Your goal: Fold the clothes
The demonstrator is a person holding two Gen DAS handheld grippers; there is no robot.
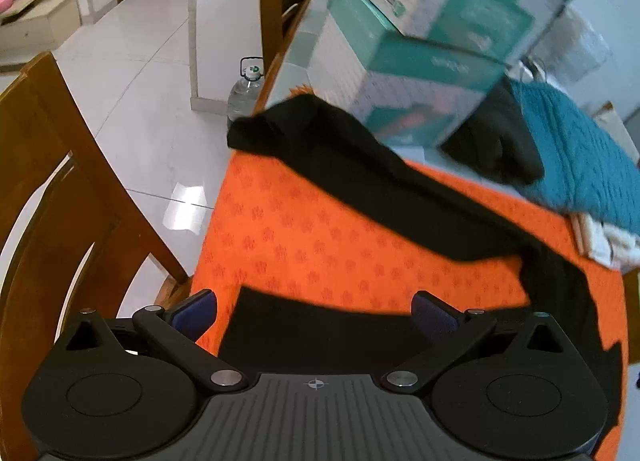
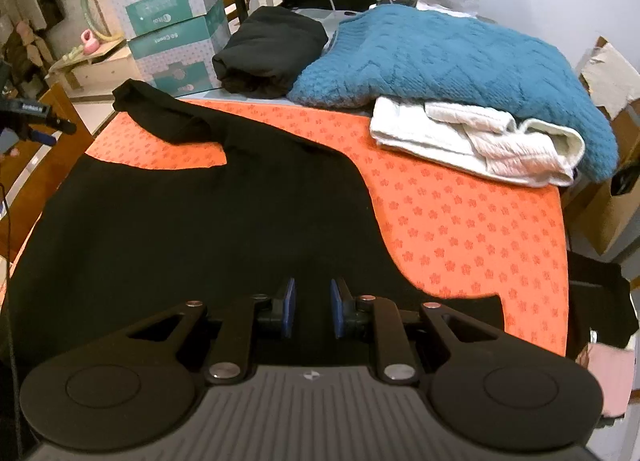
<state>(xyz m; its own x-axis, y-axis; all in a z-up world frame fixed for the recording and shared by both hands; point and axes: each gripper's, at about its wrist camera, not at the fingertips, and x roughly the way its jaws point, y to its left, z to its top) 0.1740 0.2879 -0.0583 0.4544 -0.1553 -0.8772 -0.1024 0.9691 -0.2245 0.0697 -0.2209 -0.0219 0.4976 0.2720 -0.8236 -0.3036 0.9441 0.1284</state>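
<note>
Teal knitted blanket [image 2: 452, 61] and diaper boxes [image 2: 168, 17] crowd my orange mat [image 2: 460, 221]. My left gripper [image 1: 314, 311] is wide, my right gripper [image 2: 312, 307] narrow over the black garment [image 2: 192, 221].

A table with an orange cloth and clothes on it

I see a table [image 1: 298, 49] with an orange flower cloth [image 2: 460, 229] spread over it. A black garment [image 2: 180, 221] lies flat on the cloth, right under and ahead of my right tongs, and one long sleeve runs off toward the far left corner. Ahead of the tongs and to the right, a white folded towel [image 2: 480, 145] sits on the cloth, with a blue knit sweater [image 2: 440, 57] lying on top of it. Farther ahead, a rolled black bundle [image 2: 268, 53] lies beside the sweater. Two teal and white boxes [image 2: 168, 21] are stacked at the far left.
</note>
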